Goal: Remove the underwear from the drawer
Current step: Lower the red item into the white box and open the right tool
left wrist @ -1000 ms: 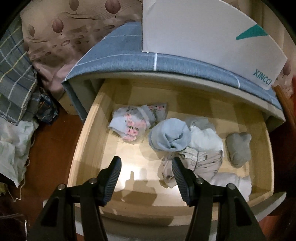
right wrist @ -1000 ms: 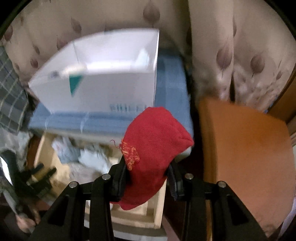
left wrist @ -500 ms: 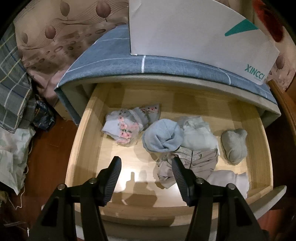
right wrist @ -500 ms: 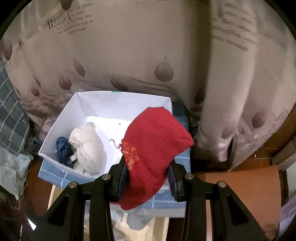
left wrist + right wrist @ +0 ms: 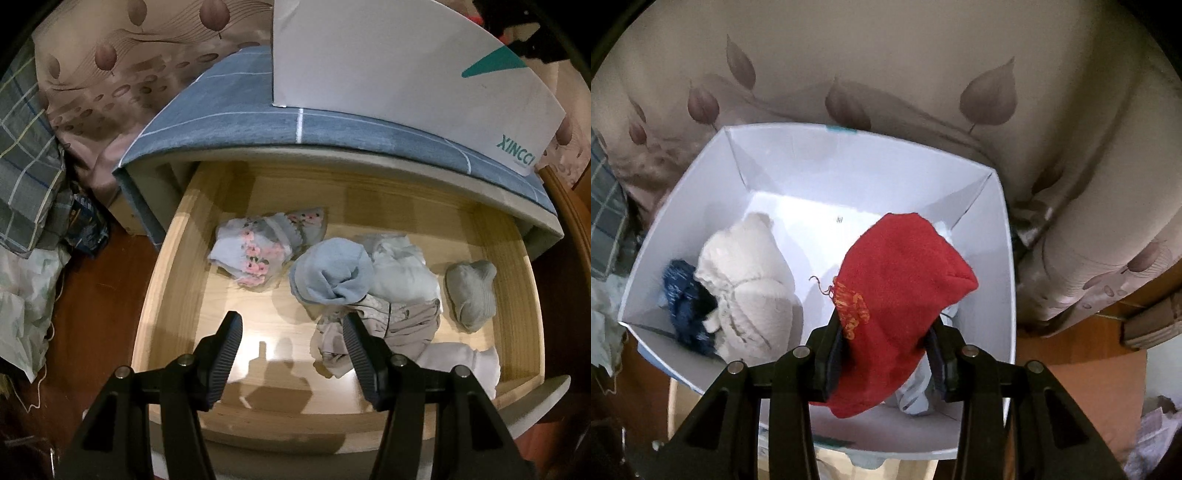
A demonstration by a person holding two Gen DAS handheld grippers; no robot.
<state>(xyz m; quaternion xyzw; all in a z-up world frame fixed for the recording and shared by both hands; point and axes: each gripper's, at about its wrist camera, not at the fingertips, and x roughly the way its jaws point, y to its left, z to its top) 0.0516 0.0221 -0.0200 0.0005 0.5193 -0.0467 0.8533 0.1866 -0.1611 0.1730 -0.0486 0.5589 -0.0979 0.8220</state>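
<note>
My right gripper (image 5: 886,343), jaws just easing, pinches the red knitted garment (image 5: 897,280) over the white cardboard box (image 5: 1001,258); letting go comes next, while my left gripper (image 5: 291,343) gapes empty above the wooden drawer (image 5: 162,280).

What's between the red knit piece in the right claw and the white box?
Nothing visible. The red knit garment hangs in the right claw directly above the open white cardboard box; a cream knit bundle lies left of the drop spot.
</note>
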